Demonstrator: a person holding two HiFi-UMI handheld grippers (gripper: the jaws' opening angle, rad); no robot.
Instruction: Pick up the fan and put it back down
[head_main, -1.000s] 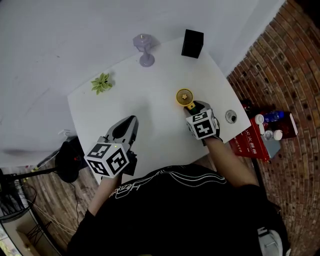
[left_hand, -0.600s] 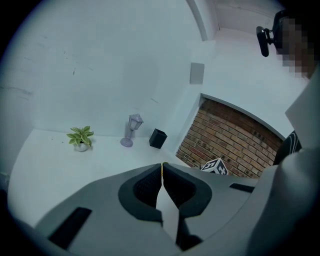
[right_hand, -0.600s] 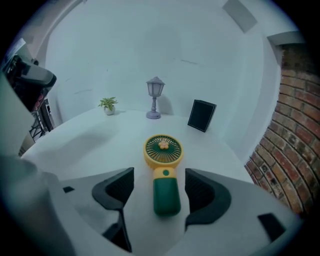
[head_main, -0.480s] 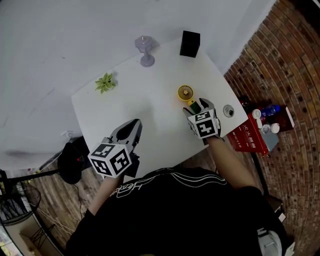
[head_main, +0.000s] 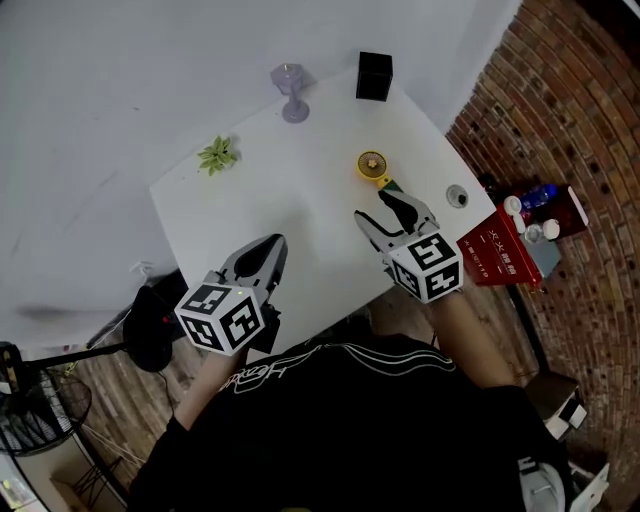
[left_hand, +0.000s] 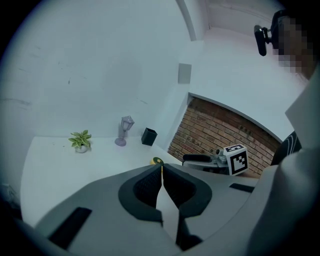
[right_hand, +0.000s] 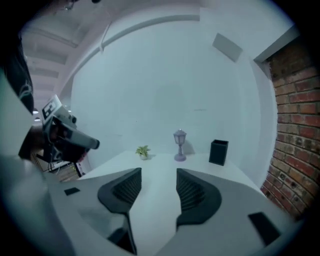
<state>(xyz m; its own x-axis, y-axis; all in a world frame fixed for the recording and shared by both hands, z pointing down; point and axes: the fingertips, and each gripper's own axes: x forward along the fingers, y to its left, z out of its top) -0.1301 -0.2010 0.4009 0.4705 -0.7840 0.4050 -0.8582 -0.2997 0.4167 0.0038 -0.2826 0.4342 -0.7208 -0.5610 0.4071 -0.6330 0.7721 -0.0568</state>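
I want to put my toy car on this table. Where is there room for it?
The biggest bare patch is the middle of the table, between the little plant, the yellow fan and the left tool. The far edge is crowded with the purple lamp and black box; the right side holds the fan.

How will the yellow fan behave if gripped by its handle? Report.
The yellow fan looks small and plastic, so probably light and stiff. Its round head is wider than its handle, so it may twist in a grip. Its face seems to point up from the table, so rolling looks unlikely.
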